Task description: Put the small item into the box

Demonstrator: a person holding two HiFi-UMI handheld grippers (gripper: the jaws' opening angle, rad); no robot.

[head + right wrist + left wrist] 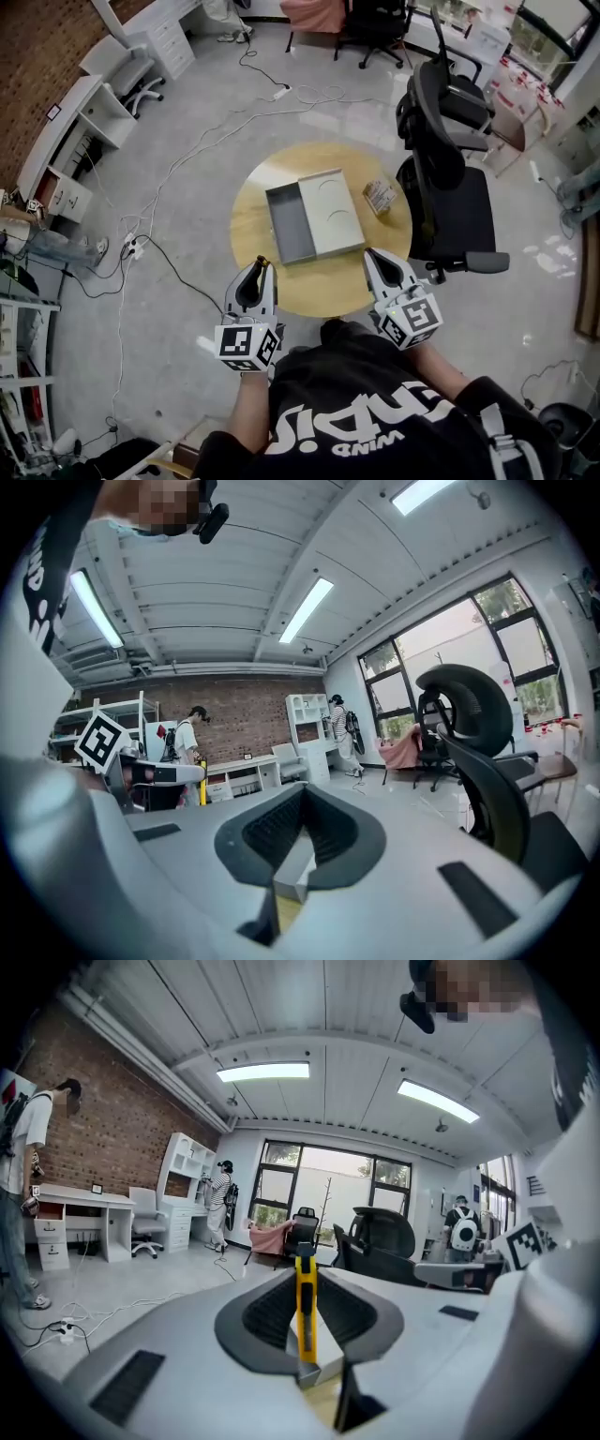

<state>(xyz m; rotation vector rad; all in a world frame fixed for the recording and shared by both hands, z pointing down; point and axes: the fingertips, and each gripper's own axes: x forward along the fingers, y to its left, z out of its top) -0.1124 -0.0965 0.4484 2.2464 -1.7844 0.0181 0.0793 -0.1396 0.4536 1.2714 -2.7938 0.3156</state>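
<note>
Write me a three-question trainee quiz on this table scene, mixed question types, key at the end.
1. What is the left gripper shut on?
A) a yellow utility knife
B) a spoon
C) nothing
2. True or false: the small item already lies inside the grey box.
3. Fill in: in the head view, the small item rests on the round table to the ____ of the grey box.
Key: 1 A; 2 false; 3 right.
</note>
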